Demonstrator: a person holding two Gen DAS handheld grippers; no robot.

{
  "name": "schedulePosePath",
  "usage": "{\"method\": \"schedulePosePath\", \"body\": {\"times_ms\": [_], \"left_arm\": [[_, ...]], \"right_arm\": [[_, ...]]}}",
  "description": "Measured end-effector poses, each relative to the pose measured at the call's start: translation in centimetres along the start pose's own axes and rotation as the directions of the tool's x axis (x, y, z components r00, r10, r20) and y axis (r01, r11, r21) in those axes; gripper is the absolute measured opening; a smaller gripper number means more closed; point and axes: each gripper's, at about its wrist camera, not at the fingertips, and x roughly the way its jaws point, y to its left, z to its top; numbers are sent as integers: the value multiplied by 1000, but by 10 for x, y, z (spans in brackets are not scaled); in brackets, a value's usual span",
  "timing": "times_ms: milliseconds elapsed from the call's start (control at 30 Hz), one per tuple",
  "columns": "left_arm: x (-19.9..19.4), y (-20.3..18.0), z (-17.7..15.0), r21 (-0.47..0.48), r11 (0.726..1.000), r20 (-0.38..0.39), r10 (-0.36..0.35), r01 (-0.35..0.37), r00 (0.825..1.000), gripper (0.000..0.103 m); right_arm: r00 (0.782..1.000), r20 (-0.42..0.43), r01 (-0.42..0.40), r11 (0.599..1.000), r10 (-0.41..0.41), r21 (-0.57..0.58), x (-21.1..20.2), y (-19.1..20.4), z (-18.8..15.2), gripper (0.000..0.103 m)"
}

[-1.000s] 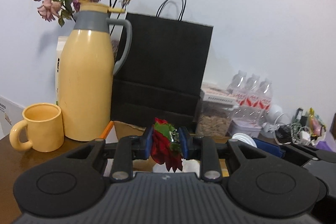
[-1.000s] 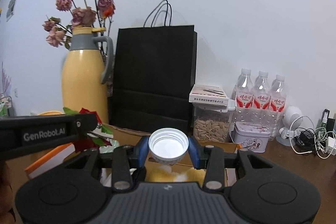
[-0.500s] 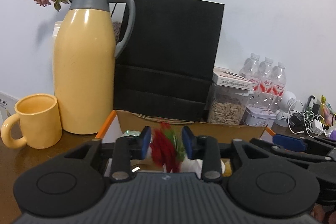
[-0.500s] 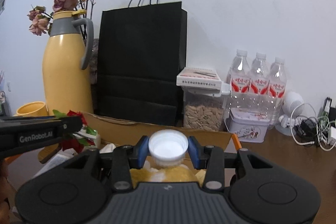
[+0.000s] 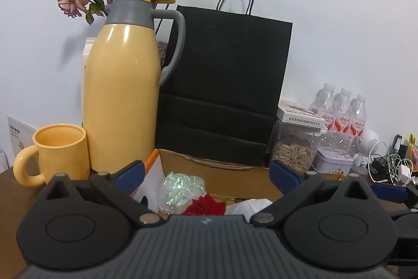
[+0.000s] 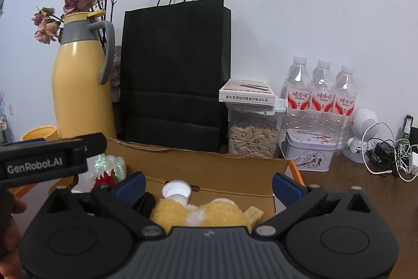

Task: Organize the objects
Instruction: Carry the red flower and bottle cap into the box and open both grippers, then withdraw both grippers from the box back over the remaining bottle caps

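Inside the cardboard box (image 6: 216, 169), toward its near left, lies the red flower (image 5: 206, 204), beside a crinkled iridescent wrapper (image 5: 180, 188); the white cup (image 6: 176, 191) sits mouth-up near the middle, touching a yellow plush (image 6: 209, 212). Both things look light. The flower is soft and easily crushed, so any regrasp is best taken low on the bloom or at its leaves with little squeeze. The cup seems thin and stiff but slick; pinching across its rim would hold it, though hard pressure could buckle it.

Above the box, the left tool (image 5: 206, 171) hovers with its jaws spread wide and nothing between them, and the right tool (image 6: 209, 183) is likewise released and empty. Both items appear placed, so this step looks done.

Behind the box stand a black paper bag (image 5: 227, 85), a yellow thermos (image 5: 121, 98) with a yellow mug (image 5: 58, 153) at its left, a seed jar (image 6: 253, 137), 3 water bottles (image 6: 322, 93) and a tin (image 6: 308, 153) on the brown counter (image 6: 352, 187).
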Motion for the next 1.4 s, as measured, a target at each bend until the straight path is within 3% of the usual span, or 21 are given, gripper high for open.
{"method": "schedulePosePath", "body": {"times_ms": [267,700,1067,1400], "left_arm": [[-13,2,4,-27,999,23,-26,27,999,103],[-67,23,-2,-18,998,48,-60,61,997,103],[-100,36,-26,32,996,-25,-78,79,997,103],[-127,64,-58,83,994,-149,-53,65,987,103]], "right_arm": [[1000,10,-5,1000,5,6,-11,-2,0,103],[999,44,-9,1000,11,-29,-64,-5,-14,103],[1000,7,-18,999,18,-47,-99,3,-48,103],[988,-117,-104,995,104,2,-119,7,-87,103]]}}
